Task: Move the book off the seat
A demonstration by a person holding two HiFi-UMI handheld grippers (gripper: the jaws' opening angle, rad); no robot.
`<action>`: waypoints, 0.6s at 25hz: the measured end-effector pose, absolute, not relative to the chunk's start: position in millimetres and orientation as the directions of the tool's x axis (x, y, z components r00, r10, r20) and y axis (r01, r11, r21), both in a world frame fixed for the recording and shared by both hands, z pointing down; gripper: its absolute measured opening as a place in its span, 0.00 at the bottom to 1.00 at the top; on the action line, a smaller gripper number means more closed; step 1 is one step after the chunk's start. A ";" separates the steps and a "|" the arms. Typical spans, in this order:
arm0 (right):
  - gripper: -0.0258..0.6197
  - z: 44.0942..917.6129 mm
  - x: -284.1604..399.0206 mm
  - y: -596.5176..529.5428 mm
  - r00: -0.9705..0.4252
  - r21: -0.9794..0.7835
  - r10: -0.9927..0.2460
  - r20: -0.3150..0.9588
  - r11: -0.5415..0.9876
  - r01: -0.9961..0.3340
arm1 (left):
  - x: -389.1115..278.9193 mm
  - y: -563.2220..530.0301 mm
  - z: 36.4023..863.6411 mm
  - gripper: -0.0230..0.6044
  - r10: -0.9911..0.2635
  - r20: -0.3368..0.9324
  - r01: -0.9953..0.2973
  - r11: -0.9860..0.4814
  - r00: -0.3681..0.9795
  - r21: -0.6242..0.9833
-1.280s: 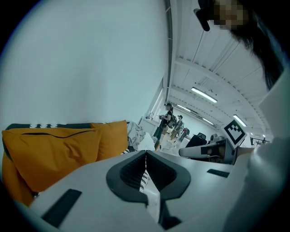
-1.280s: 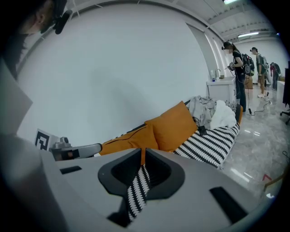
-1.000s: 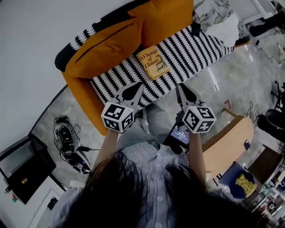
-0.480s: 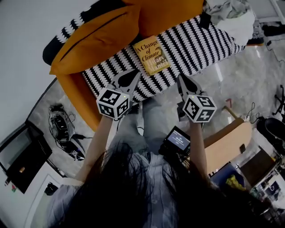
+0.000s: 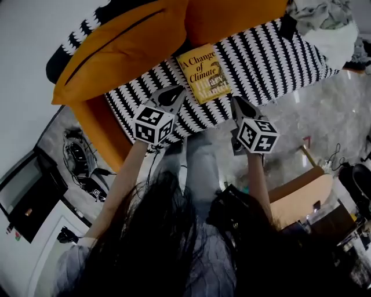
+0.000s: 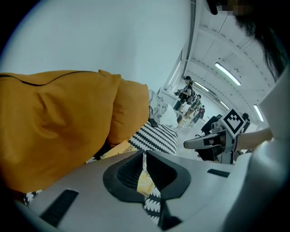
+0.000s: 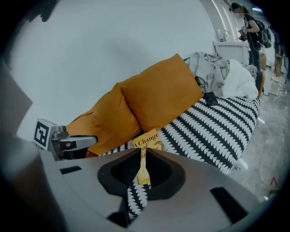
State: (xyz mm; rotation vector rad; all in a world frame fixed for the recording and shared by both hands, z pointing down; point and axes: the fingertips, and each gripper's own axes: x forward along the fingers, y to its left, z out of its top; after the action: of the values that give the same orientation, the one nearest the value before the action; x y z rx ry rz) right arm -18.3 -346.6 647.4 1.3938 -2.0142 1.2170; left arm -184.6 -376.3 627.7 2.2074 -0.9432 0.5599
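Yellow book (image 7: pixel 147 139) half-hidden behind jaws

An orange cushion (image 5: pixel 122 49) and a second orange cushion (image 5: pixel 232 17) stand side by side, touching, against the white wall (image 5: pixel 29 35). A heap of grey and white cloth (image 5: pixel 327 26) lies just beside the second orange cushion. The floor (image 5: pixel 324 116) is pale marbled stone. On it, near the wall: a tangle of cables (image 5: pixel 78 154) and a dark box (image 5: pixel 23 191). Well apart from these stands a light wooden counter (image 5: pixel 301 194).
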 end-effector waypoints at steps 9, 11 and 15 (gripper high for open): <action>0.10 739.1 -1.4 -353.6 -0.405 -0.433 -0.484 0.776 0.058 -0.899 | -194.5 -397.3 706.7 0.06 -0.416 0.688 -0.786 -0.483 0.594 0.386; 0.10 754.1 1.9 -351.5 -0.403 -0.441 -0.475 0.782 0.036 -0.897 | -196.0 -400.2 718.6 0.07 -0.411 0.706 -0.794 -0.482 0.577 0.369; 0.12 776.5 11.0 -347.3 -0.399 -0.447 -0.458 0.794 0.005 -0.894 | -188.1 -402.6 738.3 0.11 -0.375 0.725 -0.786 -0.498 0.577 0.367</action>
State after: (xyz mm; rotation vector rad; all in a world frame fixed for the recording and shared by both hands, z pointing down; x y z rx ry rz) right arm 11.0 -347.3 776.5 1.3881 -1.8631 1.3713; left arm -188.1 -402.6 738.3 2.1086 -0.9214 0.7525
